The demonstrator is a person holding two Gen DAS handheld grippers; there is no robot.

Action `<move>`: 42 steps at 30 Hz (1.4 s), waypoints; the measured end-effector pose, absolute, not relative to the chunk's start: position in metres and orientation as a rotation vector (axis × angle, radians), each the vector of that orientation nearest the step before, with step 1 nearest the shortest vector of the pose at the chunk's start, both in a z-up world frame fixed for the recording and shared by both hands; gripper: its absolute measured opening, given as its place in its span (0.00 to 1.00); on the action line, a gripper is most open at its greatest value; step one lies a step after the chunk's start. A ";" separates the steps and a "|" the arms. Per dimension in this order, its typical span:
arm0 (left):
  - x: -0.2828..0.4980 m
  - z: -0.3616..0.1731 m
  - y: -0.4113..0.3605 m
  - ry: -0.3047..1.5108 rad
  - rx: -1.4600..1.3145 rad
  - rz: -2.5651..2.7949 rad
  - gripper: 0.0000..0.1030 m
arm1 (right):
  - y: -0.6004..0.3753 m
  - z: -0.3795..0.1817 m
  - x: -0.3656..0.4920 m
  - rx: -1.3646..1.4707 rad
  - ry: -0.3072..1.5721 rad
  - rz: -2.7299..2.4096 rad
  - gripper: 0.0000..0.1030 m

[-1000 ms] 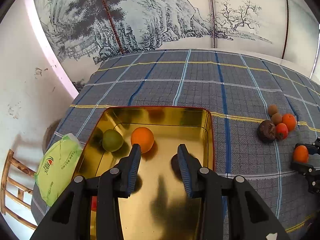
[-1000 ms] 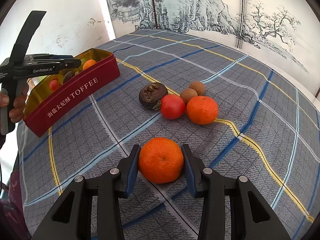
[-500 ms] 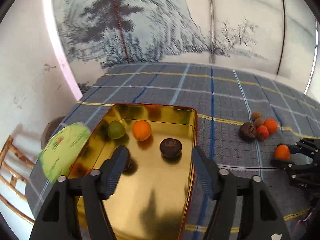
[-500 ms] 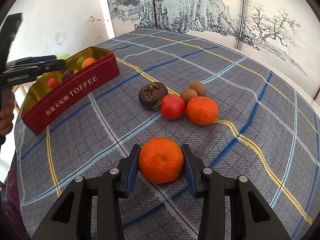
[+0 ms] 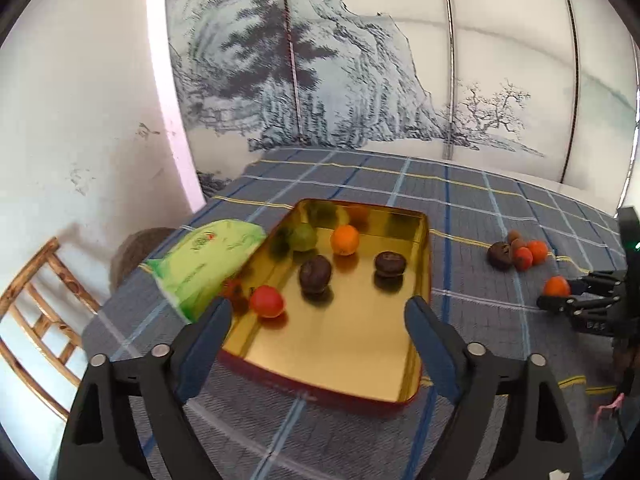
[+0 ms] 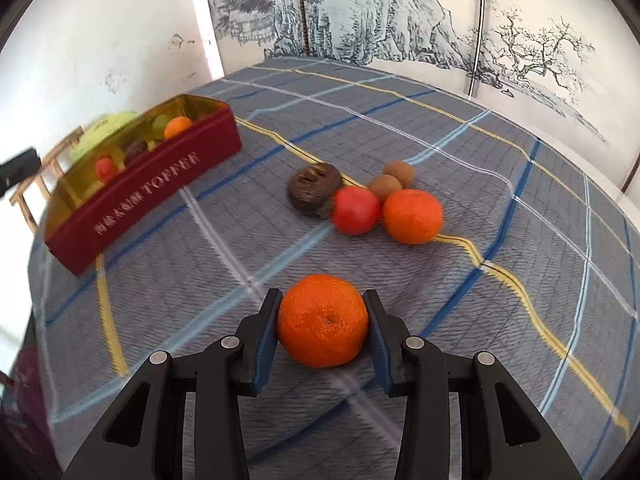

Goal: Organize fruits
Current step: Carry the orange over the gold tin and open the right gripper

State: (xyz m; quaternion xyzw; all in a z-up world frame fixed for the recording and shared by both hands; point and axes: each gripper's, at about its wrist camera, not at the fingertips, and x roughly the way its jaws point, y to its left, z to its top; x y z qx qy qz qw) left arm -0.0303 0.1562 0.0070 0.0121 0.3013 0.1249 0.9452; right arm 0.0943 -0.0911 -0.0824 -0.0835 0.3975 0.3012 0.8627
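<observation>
The word "TOFFEE" stands in pale capitals on the dark red outer wall of the tin (image 6: pixel 160 184), at the left of the right wrist view. To its left on the same wall runs a row of Chinese characters, too blurred to read. The green packet (image 5: pixel 204 260) left of the tin bears a red logo, illegible.

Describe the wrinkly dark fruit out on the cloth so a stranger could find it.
On the plaid tablecloth, right of the red toffee tin, sits a cluster of five fruits. The dark wrinkled fruit is its tin-side member, touching the red fruit: the cluster's only brown-black, shrivelled piece.
</observation>
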 end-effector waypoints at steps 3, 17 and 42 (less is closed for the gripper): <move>-0.037 0.008 0.159 0.588 0.024 0.278 0.87 | -0.073 -0.065 0.083 -0.180 0.801 0.682 0.40; -0.058 0.011 0.171 0.572 0.051 0.313 0.91 | 0.058 -0.010 0.069 -0.226 0.737 0.945 0.41; -0.064 -0.008 0.207 0.615 0.006 0.372 0.96 | 0.167 -0.050 0.074 -0.372 0.861 0.964 0.41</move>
